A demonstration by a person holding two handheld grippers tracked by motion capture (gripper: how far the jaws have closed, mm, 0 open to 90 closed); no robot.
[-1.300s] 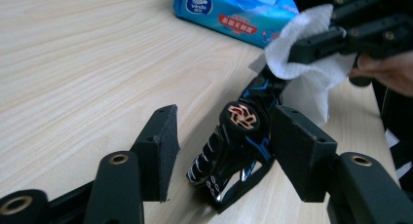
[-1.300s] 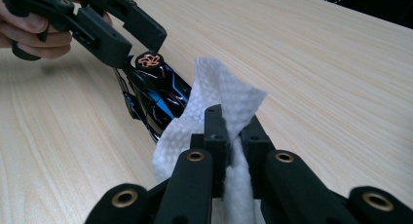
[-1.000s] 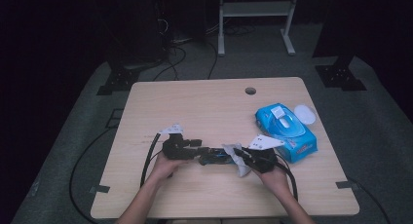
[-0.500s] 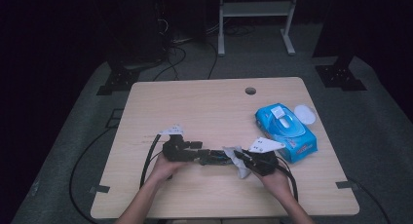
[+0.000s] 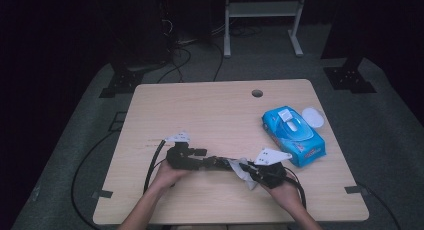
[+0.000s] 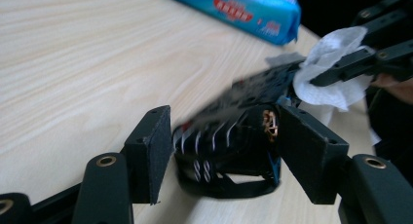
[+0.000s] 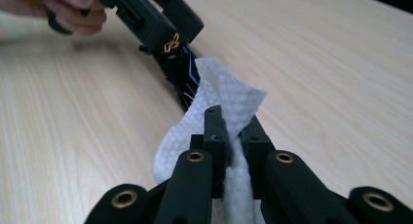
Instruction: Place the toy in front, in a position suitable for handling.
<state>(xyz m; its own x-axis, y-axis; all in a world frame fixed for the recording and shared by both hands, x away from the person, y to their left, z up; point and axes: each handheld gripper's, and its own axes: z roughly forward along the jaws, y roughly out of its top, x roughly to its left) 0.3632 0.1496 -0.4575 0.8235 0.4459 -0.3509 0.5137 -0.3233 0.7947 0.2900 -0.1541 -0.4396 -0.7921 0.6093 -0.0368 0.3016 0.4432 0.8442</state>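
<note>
Pale wooden table [image 5: 210, 115], dark room. Wipe [image 7: 219, 102], pinched in the closed right gripper [image 7: 233, 121], is laid against a black strap-like object [image 6: 229, 146] near the front edge. Left gripper [image 6: 219, 146], just opening, is parted around it without pressing. Wiping judged underway, unfinished. Wipes pack [image 5: 294, 135] sits right.

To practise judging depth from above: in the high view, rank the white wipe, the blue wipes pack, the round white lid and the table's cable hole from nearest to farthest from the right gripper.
1. White wipe: clamped in the right gripper.
2. Blue wipes pack: just beyond, toward the right edge.
3. Round white lid: behind the pack.
4. Cable hole: near the far edge.
</note>
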